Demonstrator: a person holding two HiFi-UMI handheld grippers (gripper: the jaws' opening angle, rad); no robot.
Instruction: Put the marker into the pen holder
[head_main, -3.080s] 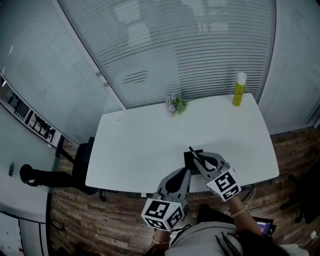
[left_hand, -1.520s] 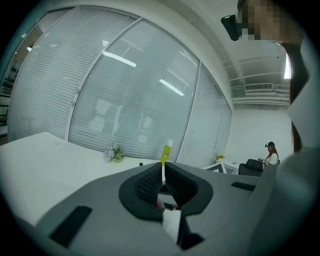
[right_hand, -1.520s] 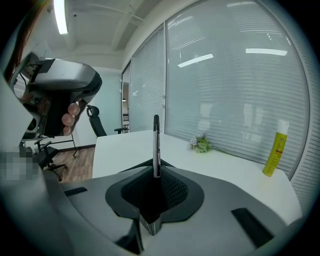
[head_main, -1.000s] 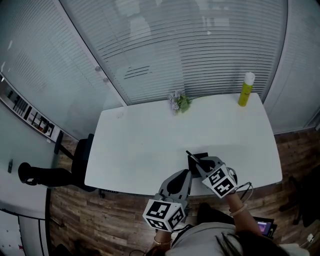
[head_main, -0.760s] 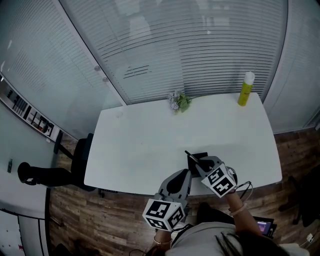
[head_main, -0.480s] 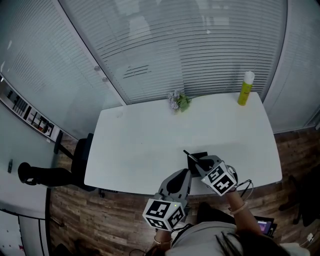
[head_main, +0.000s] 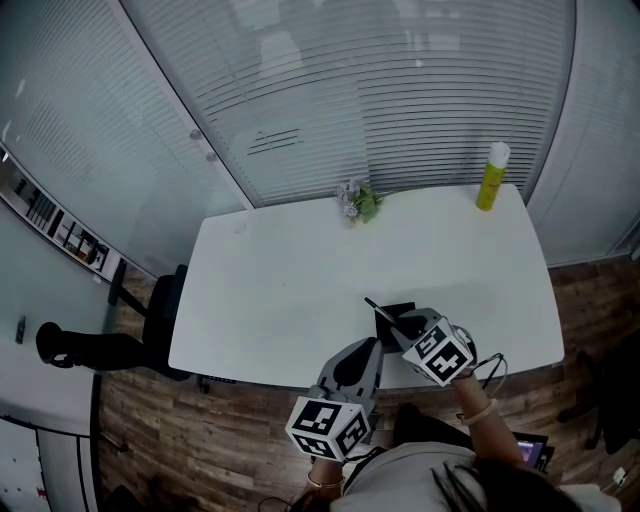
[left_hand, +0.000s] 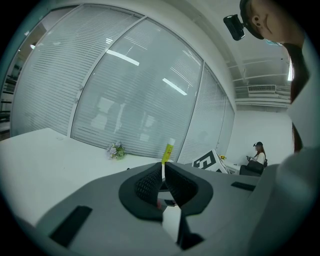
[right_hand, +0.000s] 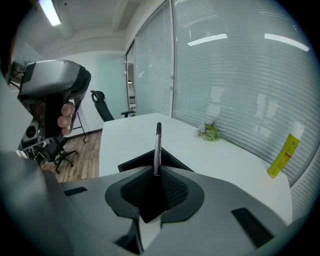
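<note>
The right gripper (right_hand: 156, 178) is clamping the marker (right_hand: 158, 145) above the holder (right_hand: 132, 163). The left gripper (left_hand: 163, 174) is idling, jaws together, empty. Next is likely lowering it in and releasing.

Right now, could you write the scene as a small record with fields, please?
right claw: shut on the marker
marker: dark, sticks out ahead of the claw, above the pen holder, not inside yet
pen holder: black open box on the table, near edge
left claw: jaws nearly together, holding nothing
far edge: yellow bottle, small flowers
</note>
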